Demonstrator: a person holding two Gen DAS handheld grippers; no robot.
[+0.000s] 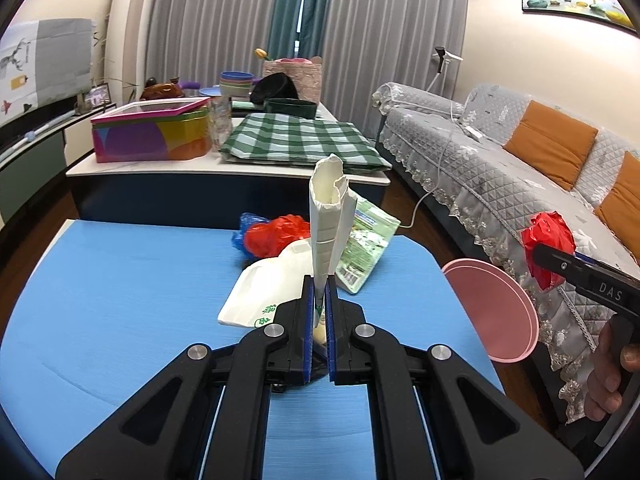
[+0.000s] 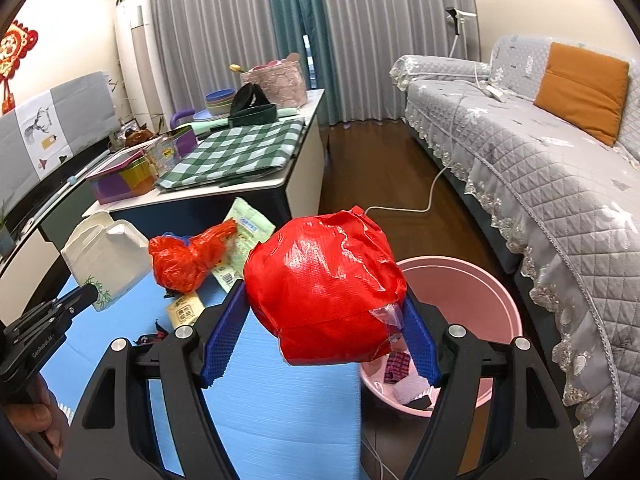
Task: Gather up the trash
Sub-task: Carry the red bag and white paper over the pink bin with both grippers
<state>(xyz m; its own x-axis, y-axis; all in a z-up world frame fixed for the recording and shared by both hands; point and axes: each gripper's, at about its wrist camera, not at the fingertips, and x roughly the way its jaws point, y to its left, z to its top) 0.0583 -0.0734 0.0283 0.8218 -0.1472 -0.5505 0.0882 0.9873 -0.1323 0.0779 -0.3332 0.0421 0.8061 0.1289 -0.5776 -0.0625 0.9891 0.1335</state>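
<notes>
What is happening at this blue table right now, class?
A person is clearing trash with a handheld gripper in each hand. The right gripper is clamped on a red crumpled ball, held up near the pink bin beside the blue table; the bin already holds a few scraps. The left gripper pinches a flattened white paper carton upright. A red plastic bag, a green packet and a white bag still lie on the table.

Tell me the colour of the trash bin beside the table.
Pink. The trash bin shows best in the right wrist view, beside the blue table.
</notes>
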